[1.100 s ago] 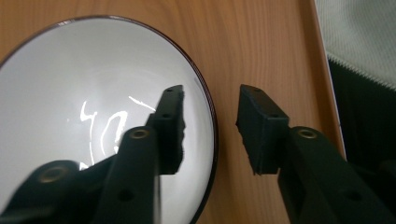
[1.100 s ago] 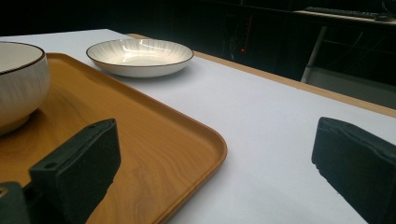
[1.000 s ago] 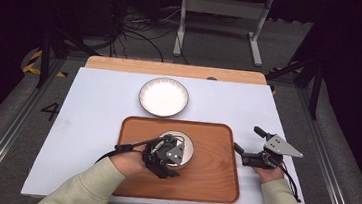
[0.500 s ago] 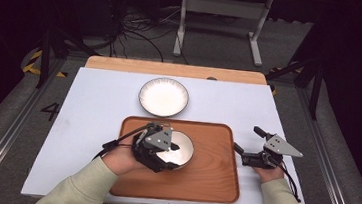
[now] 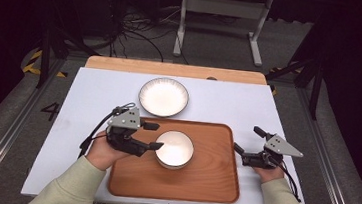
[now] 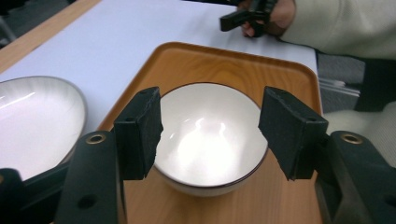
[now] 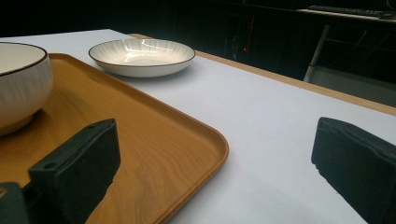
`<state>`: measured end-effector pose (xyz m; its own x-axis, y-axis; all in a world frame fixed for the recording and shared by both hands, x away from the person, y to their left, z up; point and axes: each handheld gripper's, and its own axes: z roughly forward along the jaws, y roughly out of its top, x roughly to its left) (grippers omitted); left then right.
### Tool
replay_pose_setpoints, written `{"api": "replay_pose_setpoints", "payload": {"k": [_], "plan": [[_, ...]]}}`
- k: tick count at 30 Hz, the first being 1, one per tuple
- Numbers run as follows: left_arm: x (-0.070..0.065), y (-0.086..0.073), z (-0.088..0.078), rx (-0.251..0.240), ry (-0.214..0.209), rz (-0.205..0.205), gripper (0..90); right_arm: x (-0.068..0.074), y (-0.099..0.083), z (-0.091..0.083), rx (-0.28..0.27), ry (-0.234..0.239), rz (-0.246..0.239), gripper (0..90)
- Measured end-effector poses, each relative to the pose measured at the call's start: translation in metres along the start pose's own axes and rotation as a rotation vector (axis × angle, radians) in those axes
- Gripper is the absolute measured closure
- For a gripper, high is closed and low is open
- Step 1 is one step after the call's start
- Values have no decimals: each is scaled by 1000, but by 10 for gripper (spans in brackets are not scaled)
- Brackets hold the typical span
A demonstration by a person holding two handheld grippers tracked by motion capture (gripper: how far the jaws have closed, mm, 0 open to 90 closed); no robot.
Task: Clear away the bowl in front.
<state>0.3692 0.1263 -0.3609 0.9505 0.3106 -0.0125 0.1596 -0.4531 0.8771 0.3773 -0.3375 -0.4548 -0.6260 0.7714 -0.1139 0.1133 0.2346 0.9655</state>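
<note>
A white bowl (image 5: 175, 149) with a dark rim stands on the wooden tray (image 5: 211, 180), left of its middle. My left gripper (image 5: 154, 135) lies just left of the bowl, pointing at it. Its jaws have just been opening and stand apart, clear of the bowl. In the left gripper view the bowl (image 6: 210, 140) sits just beyond the open left gripper (image 6: 212, 100), no pad pressing on it. My right gripper (image 5: 246, 139) rests at the tray's right edge, open and empty. In the right gripper view, the right gripper (image 7: 217, 140) straddles the tray's rim (image 7: 205, 135).
A shallow white plate (image 5: 163, 96) lies on the white tabletop (image 5: 248, 108) behind the tray; it also shows as the plate (image 7: 142, 56) in the right gripper view. A wooden strip (image 5: 122, 64) runs along the table's far edge. A metal stand (image 5: 223, 8) is on the floor beyond.
My left gripper has drawn back leftward off the bowl and its jaws have spread. The bowl stays on the tray. The right gripper has not moved.
</note>
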Motion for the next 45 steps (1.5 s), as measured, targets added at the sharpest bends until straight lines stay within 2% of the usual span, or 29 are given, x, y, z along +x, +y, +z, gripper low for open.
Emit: {"api": "replay_pose_setpoints", "payload": {"k": [1, 2, 3, 5, 8, 10, 12, 15, 16, 17, 20, 25, 26, 30, 31, 32, 34, 42, 44, 45], "plan": [[0, 0, 0, 0, 0, 0, 391, 0, 0, 0, 0, 0, 0, 20], [4, -4, -7, -22, 17, -29, 382, 0, 0, 0, 0, 0, 0, 20], [5, -6, -10, -30, 26, -36, 378, 0, 0, 0, 1, -1, 2, 20], [6, -8, -12, -34, 36, -41, 378, 0, 0, 0, 1, -1, 3, 20], [11, -17, -21, -36, 89, -45, 349, 0, 0, 0, -1, -2, 1, 20], [12, -19, -22, -38, 99, -52, 333, 0, 0, 0, 0, -3, 2, 20], [17, -27, -27, -50, 124, -75, 323, 0, 0, 0, -1, -3, 1, 20], [19, -32, -31, -53, 144, -84, 308, 0, 0, 0, -1, -4, 3, 19], [22, -37, -35, -63, 167, -97, 300, 0, 0, 0, -1, -5, 3, 19], [22, -37, -35, -63, 167, -97, 294, 0, 0, 0, -1, -5, 3, 19], [27, -47, -43, -70, 205, -108, 273, 0, 0, 0, -2, -4, 6, 19], [31, -57, -50, -90, 222, -125, 249, 0, 0, 0, -2, -4, 6, 19], [34, -62, -54, -110, 220, -134, 246, 0, 0, 0, -2, -4, 6, 19], [40, -71, -61, -137, 225, -140, 228, 0, 0, 0, -3, -4, 6, 19], [43, -77, -66, -164, 228, -155, 220, 0, 0, 0, -4, -4, 6, 19], [44, -80, -69, -170, 231, -165, 215, 0, 0, 0, -2, -4, 6, 19], [45, -82, -71, -176, 240, -165, 211, -1, 0, 0, -3, -4, 6, 19], [49, -107, -81, -202, 281, -224, 175, -1, 0, 0, -6, -1, 8, 19], [50, -114, -83, -228, 290, -243, 165, -1, 0, 0, -5, -2, 9, 18], [50, -120, -85, -248, 312, -261, 159, -1, 0, 0, -5, -2, 9, 19]]}}
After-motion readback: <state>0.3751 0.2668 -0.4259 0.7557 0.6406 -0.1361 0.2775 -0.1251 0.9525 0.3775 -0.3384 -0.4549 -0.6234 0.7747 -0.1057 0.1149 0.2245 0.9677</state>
